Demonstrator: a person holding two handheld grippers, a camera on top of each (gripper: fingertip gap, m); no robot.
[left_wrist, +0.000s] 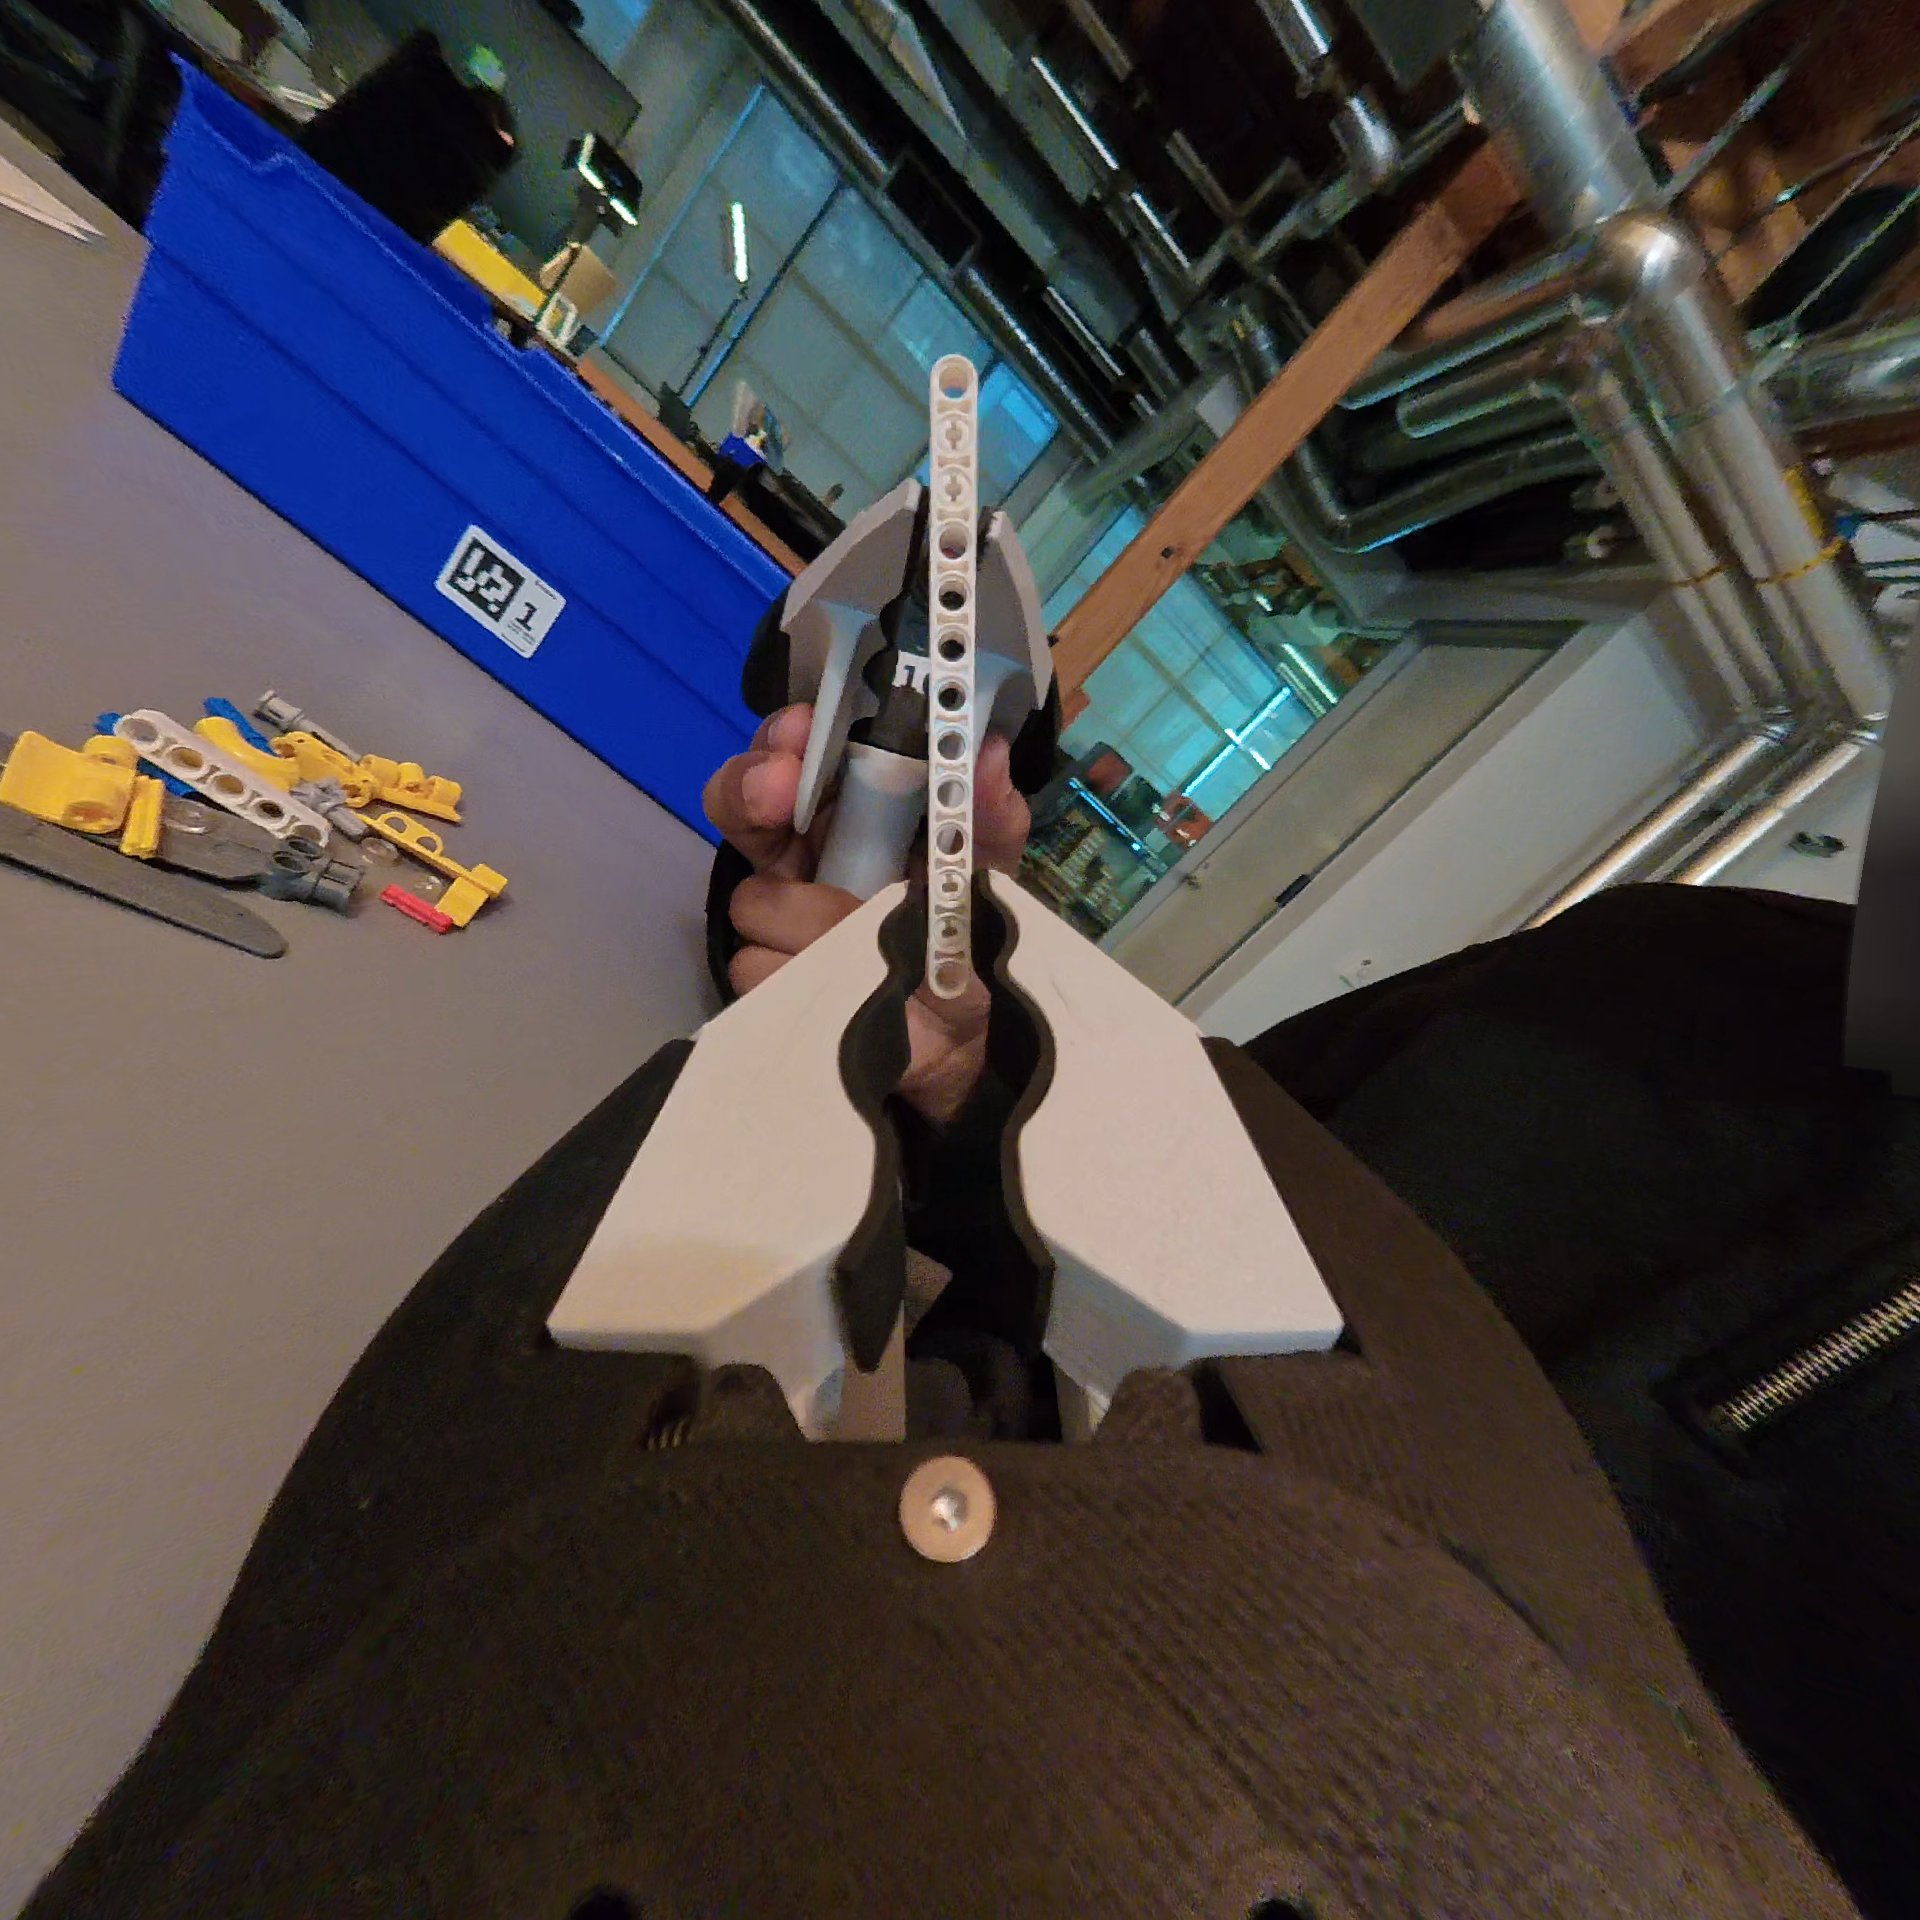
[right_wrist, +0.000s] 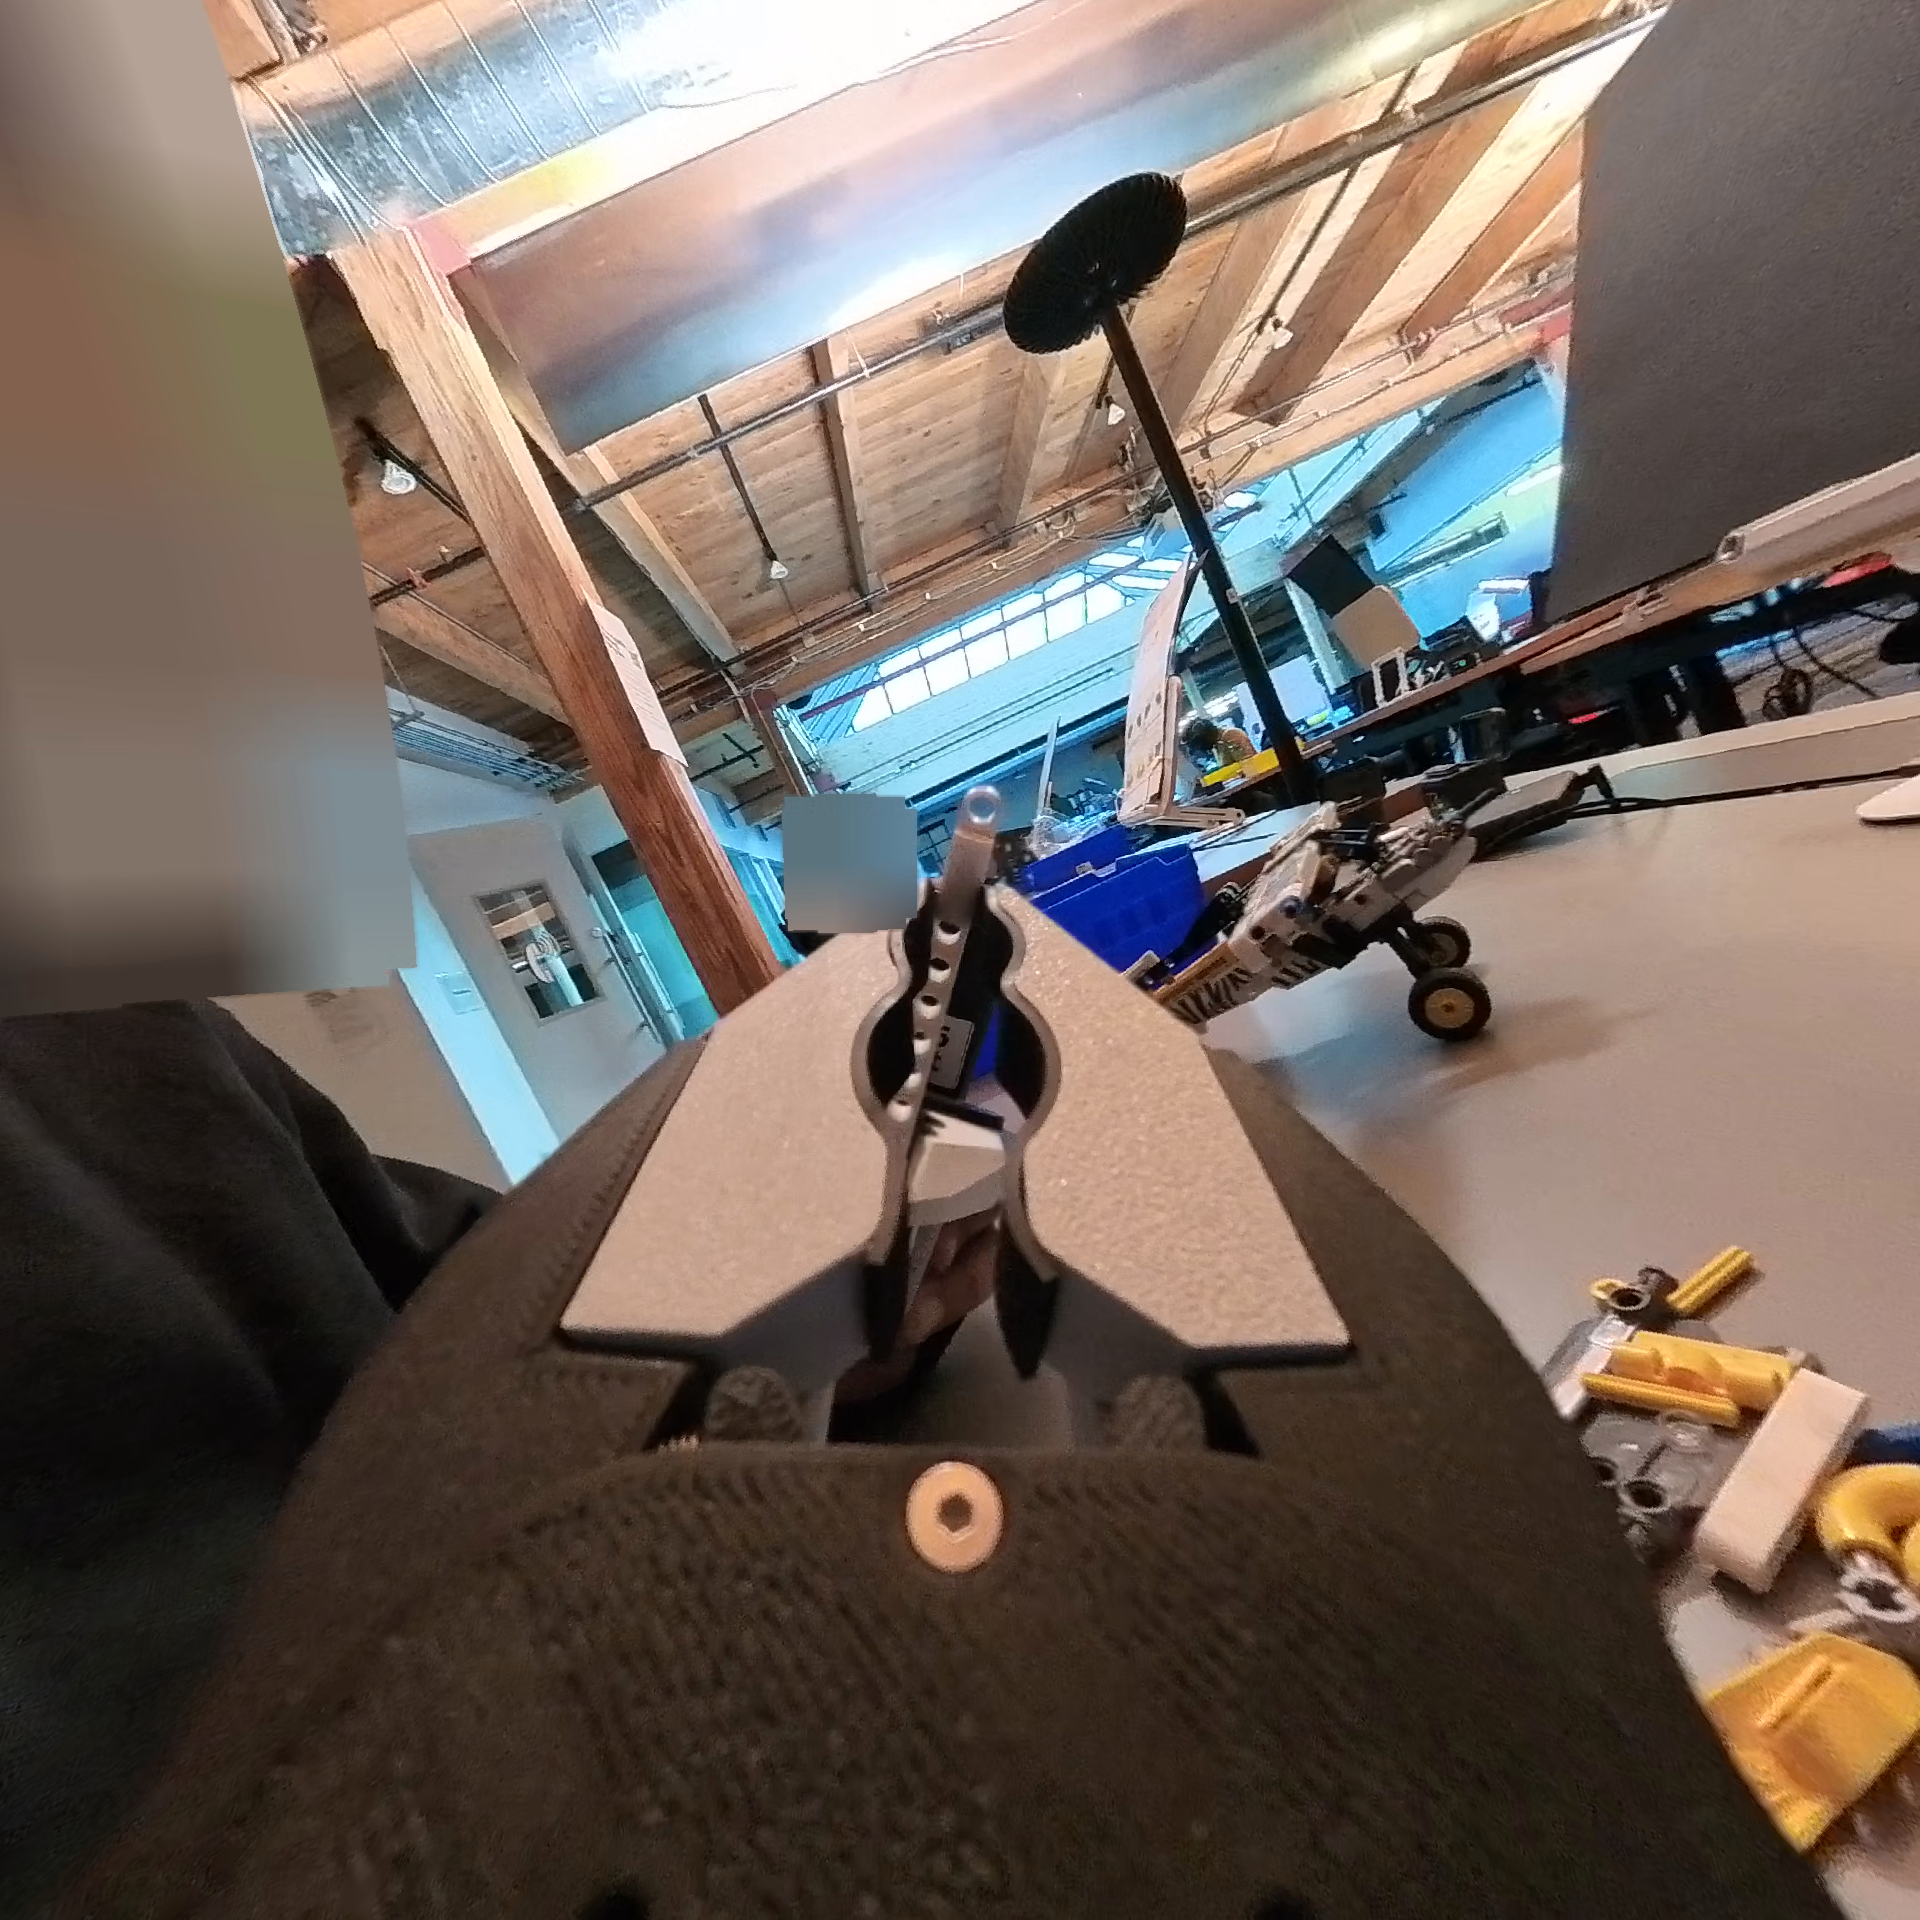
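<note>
Much of the grip was hard to read. In the left wrist view, the left gripper (left_wrist: 951, 925) had its jaws drawn narrow around the lower end of a long white beam with holes (left_wrist: 952, 675); the pads seemed to press it, though the dark foam hid the exact contact. The beam's long axis ran straight away from that gripper, its far end pointing up toward the windows. Farther along, the right gripper (left_wrist: 940, 561) closed on the beam's upper half, a hand (left_wrist: 774, 810) wrapped about its handle and partly hidden behind the fingers. In the right wrist view the beam (right_wrist: 961, 894) showed edge-on, its tip poking beyond the tips, the rest lost in shadow. A pile of loose parts (left_wrist: 249, 800) lay on the grey table (left_wrist: 312, 1143) beside a blue bin (left_wrist: 416, 416), cut off at the frame edge.
</note>
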